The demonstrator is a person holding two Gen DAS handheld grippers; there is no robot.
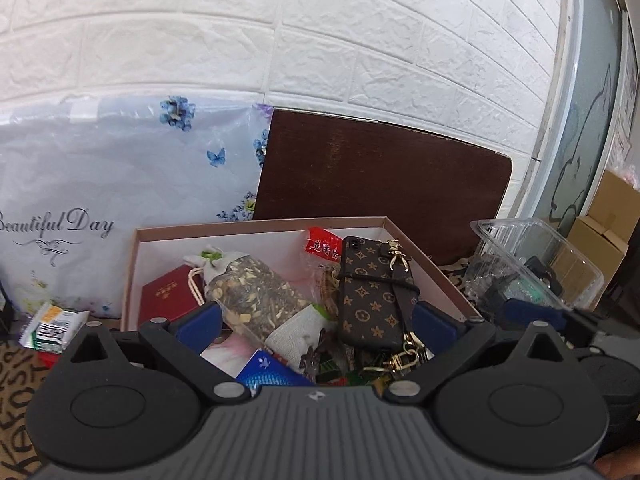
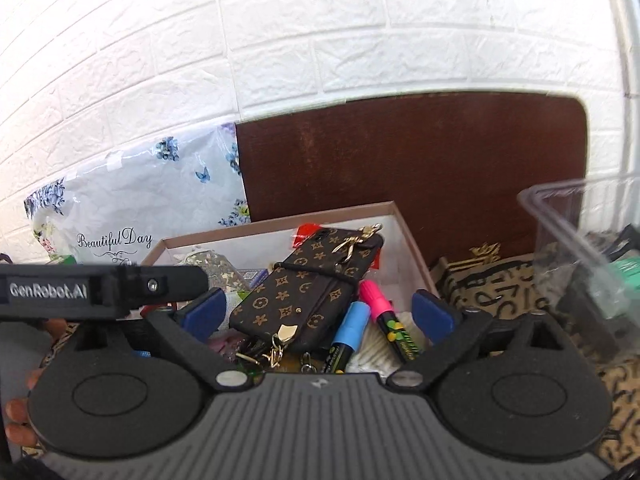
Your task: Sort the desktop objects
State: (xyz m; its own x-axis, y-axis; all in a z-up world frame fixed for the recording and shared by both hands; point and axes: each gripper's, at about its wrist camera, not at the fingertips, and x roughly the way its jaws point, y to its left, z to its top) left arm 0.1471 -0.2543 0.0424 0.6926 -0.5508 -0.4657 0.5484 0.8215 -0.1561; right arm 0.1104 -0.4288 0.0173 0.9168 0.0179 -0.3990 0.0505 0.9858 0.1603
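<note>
- Left gripper [image 1: 316,324] is spread wide, blue pads [image 1: 200,322] apart with nothing pinched, hanging over the near end of the cardboard box [image 1: 256,227].
- Right gripper [image 2: 316,314] is the same deal: pads [image 2: 432,312] wide apart, gripping nothing, over the same box from a bit further right.
- Closest stuff in the box from the left view: a blue card [image 1: 268,372] and a tangle of gold clips and key rings [image 1: 404,354] right at the near edge.
- From the right view, a blue marker [image 2: 348,336] and a pink marker [image 2: 384,316] lie side by side next to the phone case, with a bundle of cotton swabs [image 2: 376,356] under them.
- Brown patterned phone case [image 1: 374,292] sits on top of the pile, strap across it, roughly between the fingers in both views.
- Beside it to the left lies a clear pouch of dried herbs [image 1: 256,296], tilted, and past that a dark red little box [image 1: 168,296] against the left wall.
- Red snack packet [image 1: 322,246] is tucked at the far side, partly behind the phone case.
- Outside the box: a green and white packet [image 1: 52,328] on the left, a clear plastic tub [image 1: 536,260] on the right, well apart from each other.
- All of it sits on a tan cloth with black lettering [image 2: 500,284].
- At the back, a flowery bag saying "Beautiful Day" [image 1: 120,184] and a dark brown board [image 1: 380,176] lean on the white brick wall [image 1: 280,32].
</note>
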